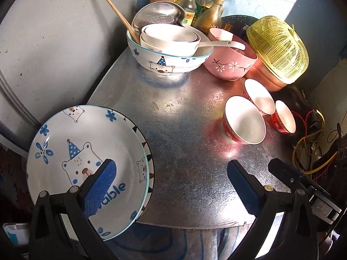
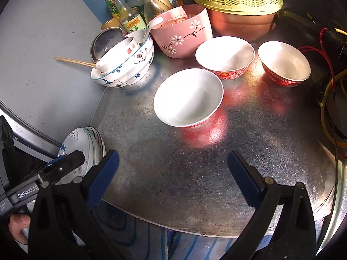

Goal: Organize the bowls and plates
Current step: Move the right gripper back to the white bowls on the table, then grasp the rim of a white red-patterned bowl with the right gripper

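A bear-print plate [image 1: 86,151] lies on a second plate with a triangle-pattern rim [image 1: 149,158] at the metal table's [image 1: 184,130] front left corner. My left gripper [image 1: 171,184] is open, its left finger [image 1: 102,186] hovering over the bear plate. Three red bowls with white insides [image 2: 188,97] [image 2: 225,56] [image 2: 284,62] stand upright at mid-right. My right gripper [image 2: 173,173] is open above bare table in front of them. A bear-print bowl [image 1: 164,62] holds nested white bowls, chopsticks and a spoon. A pink flowered bowl [image 1: 229,65] stands beside it.
Sauce bottles [image 1: 190,4] and a steel dish [image 1: 156,15] crowd the back corner. A yellow mesh basket [image 1: 277,47] covers a copper pot at back right. Tangled cables [image 1: 314,140] lie off the right edge. A grey wall [image 1: 54,43] bounds the left.
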`<state>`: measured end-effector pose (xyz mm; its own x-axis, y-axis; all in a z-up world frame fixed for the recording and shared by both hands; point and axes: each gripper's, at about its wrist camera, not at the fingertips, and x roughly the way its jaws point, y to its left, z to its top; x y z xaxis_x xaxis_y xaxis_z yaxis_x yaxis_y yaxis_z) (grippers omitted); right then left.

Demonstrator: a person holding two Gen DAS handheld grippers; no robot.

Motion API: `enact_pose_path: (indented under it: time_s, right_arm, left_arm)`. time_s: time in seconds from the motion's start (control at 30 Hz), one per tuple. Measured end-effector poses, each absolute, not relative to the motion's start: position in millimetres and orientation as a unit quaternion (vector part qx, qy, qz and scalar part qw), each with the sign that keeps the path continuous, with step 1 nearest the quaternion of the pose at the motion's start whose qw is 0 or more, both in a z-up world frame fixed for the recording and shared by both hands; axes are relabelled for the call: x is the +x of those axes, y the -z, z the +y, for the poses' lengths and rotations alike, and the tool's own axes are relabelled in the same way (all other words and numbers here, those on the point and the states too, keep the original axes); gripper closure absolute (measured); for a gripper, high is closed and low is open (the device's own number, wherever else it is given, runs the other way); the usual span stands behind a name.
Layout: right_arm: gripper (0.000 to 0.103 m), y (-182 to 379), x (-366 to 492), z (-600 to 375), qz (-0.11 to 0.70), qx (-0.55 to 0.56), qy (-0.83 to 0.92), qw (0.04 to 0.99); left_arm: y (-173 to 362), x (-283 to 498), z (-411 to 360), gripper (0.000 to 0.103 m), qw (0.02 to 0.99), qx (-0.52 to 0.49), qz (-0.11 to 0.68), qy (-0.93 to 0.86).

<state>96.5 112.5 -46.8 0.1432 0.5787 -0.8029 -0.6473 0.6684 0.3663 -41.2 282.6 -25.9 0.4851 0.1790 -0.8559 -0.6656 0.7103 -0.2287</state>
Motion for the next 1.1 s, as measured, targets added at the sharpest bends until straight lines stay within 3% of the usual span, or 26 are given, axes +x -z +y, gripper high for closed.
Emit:
enact_pose_path:
  time_s: [0.37,0.53,0.8,0.87,1.0,1.1]
  right_arm:
    - [0.004,53,140,94,0.521,0.023,-0.394,0.757]
    - [0.016,63,160,100,0.532,0.027,-0.391,0.750]
    - [0.035,84,185,123,0.550,0.026,-0.389,0.739]
    - [0.040,89,190,129,0.552,0.022,-0.386,0.739]
    - [0.060,101,198,138,0.562,0.019,-0.381,0.734]
    - [0.070,108,201,143,0.567,0.014,-0.380,0.730]
  left_arm:
    - [42,17,280,0.001,0.816,-0.295,0.448,-0.215]
    - [50,40,285,0.005,0.814,-0.309,0.448,-0.202]
    - [68,78,291,0.029,0.809,-0.314,0.458,-0.194]
    - [76,89,292,0.055,0.804,-0.311,0.468,-0.192]
    - [92,103,293,0.060,0.795,-0.322,0.479,-0.185]
    - [98,110,293,0.071,0.794,-0.324,0.481,-0.181]
